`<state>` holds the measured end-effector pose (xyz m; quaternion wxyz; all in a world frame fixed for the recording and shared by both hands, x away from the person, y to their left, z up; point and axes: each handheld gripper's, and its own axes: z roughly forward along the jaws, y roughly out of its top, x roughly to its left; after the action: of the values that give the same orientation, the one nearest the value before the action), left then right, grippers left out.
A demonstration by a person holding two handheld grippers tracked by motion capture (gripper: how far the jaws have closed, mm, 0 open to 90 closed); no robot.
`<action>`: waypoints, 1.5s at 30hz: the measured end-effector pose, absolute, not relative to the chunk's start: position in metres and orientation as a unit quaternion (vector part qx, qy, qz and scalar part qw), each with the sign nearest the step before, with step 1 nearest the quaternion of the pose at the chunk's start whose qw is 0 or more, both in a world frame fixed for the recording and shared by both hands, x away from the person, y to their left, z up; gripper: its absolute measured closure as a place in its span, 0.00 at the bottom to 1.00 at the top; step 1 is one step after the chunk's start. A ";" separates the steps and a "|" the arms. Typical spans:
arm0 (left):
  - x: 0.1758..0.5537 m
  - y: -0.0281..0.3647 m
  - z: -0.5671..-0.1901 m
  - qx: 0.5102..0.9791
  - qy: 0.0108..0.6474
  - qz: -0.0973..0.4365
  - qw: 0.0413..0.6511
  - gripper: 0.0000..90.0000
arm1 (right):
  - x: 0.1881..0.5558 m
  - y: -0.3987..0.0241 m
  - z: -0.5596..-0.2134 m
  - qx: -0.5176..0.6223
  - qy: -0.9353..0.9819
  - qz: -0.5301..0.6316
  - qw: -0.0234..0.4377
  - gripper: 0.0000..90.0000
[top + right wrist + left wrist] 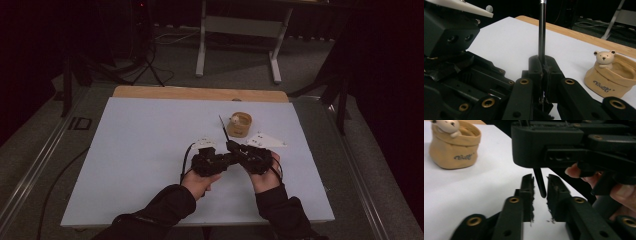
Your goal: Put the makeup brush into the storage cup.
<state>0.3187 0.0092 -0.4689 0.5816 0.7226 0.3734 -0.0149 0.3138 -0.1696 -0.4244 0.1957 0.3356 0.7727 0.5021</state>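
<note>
My right gripper (230, 145) (542, 62) is shut on a thin dark pen (224, 129) (542, 30), which sticks up and away from its jaws toward the pouch. My left gripper (231, 155) (540, 178) comes in from the left, just under the right one. The pen's lower end (540, 185) hangs between the left jaws, with a thin sliver of white table showing on each side of it. A tan fabric pouch (240, 125) (454, 147) (614, 80) with a small bear figure (604, 58) on its rim stands just beyond the pen.
Both hands meet near the middle of the white tabletop (145, 145), which has a wooden strip (200, 93) along its far edge. A white table frame (240, 30) and cables stand on the dark floor behind.
</note>
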 end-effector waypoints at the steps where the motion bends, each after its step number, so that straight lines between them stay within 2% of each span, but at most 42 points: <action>1: 0.319 0.009 -0.469 0.723 0.375 -0.015 0.580 0.89 | 0.314 -0.170 -0.424 0.336 0.772 0.502 0.196 0.95; 4: 0.320 0.010 -0.468 0.723 0.385 -0.018 0.574 0.92 | 0.313 -0.170 -0.424 0.335 0.771 0.504 0.197 0.95; 7: 0.319 0.011 -0.468 0.725 0.378 0.002 0.576 0.95 | 0.312 -0.171 -0.423 0.332 0.768 0.509 0.200 0.95; 16: 0.319 0.013 -0.465 0.735 0.358 0.021 0.575 0.96 | 0.311 -0.173 -0.419 0.329 0.767 0.514 0.197 0.94; 26: 0.319 0.013 -0.467 0.741 0.363 0.017 0.565 0.96 | 0.309 -0.171 -0.423 0.327 0.771 0.508 0.202 0.94; 29: 0.320 0.015 -0.467 0.742 0.366 0.015 0.562 0.96 | 0.311 -0.170 -0.423 0.333 0.772 0.506 0.193 0.91; 30: 0.320 0.016 -0.467 0.741 0.366 0.017 0.562 0.96 | 0.311 -0.171 -0.424 0.335 0.770 0.508 0.191 0.85; 35: 0.322 0.022 -0.468 0.743 0.372 0.021 0.556 0.96 | 0.313 -0.173 -0.425 0.345 0.765 0.515 0.173 0.79; 45: 0.321 0.031 -0.470 0.768 0.357 0.040 0.530 0.96 | 0.310 -0.172 -0.406 0.349 0.764 0.516 0.172 0.76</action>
<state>0.3208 0.0308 -0.4701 0.5298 0.7684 0.3568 0.0398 0.3102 -0.1720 -0.4060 0.1720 0.3486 0.7636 0.5155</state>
